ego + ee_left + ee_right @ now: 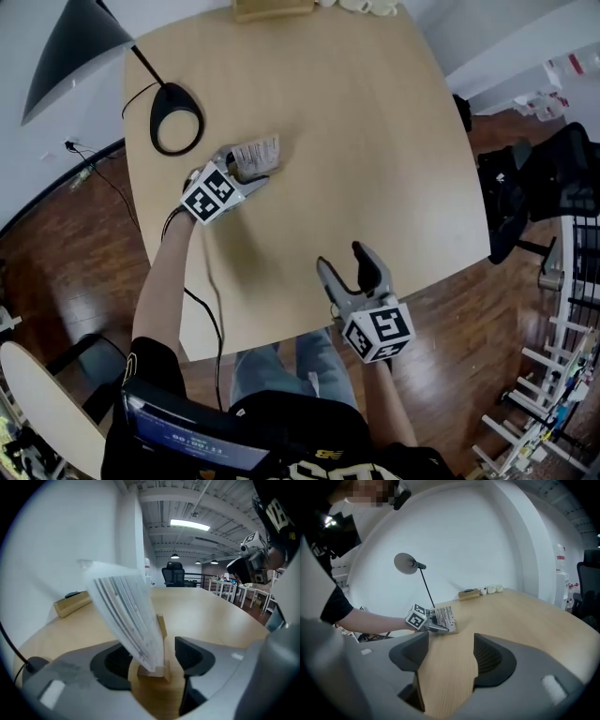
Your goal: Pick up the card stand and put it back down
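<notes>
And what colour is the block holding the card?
Pale tan wood; the card stand's block shows best in the left gripper view.

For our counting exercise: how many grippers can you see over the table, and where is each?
2. The left gripper is open around the card stand near the lamp base. The right gripper hovers empty and open above the table's near edge. None seems hidden.

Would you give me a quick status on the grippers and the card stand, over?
Left gripper open, astride card stand. Right gripper open, empty. Card stand standing on table. Lamp beside it, not touching.
</notes>
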Available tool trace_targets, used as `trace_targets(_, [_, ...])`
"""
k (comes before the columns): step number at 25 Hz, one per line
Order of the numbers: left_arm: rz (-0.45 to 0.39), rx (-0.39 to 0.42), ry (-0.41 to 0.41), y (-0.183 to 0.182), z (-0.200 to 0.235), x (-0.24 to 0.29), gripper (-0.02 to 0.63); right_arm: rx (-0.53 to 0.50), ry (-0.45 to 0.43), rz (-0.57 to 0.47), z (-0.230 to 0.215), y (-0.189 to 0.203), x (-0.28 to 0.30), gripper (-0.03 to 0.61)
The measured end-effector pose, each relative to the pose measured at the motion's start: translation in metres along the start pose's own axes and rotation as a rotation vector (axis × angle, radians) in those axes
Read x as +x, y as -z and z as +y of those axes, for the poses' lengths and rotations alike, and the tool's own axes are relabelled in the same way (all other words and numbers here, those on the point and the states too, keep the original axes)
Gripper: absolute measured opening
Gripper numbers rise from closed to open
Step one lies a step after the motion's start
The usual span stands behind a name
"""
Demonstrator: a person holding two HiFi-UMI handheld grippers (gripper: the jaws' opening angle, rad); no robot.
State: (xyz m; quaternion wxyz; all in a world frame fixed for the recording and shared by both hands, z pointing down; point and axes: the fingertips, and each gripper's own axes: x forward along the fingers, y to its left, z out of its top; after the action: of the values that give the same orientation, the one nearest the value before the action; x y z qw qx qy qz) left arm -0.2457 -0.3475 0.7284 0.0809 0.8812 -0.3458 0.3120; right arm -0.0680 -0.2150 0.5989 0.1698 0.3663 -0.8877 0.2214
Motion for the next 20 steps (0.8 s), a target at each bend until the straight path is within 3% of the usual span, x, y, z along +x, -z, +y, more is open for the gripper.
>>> trace_targets(3, [-0.012,-0.04,-0.034,-0.003,-0.004,-0.018,0.328,0.004,-0.005,0.001,0.0,-0.002,-0.001,0.308])
trace_targets(10, [-0.117,-0.186,-0.183,-0.031,-0.032,-0.094,0.328,-0.042,-0.083,-0.07,0.017,-0.048,-0.002,0.308])
trace_targets(15, [-0.311,-0.255,-0.382,-0.069,-0.043,-0.18,0.307,-0.065,-0.124,-0.159,0.042,-0.084,-0.015,0.308])
trace_targets(20, [-0.431,-0.227,-0.548,-0.115,-0.068,-0.264,0.284,-0.101,-0.145,-0.25,0.066,-0.116,-0.039,0.308])
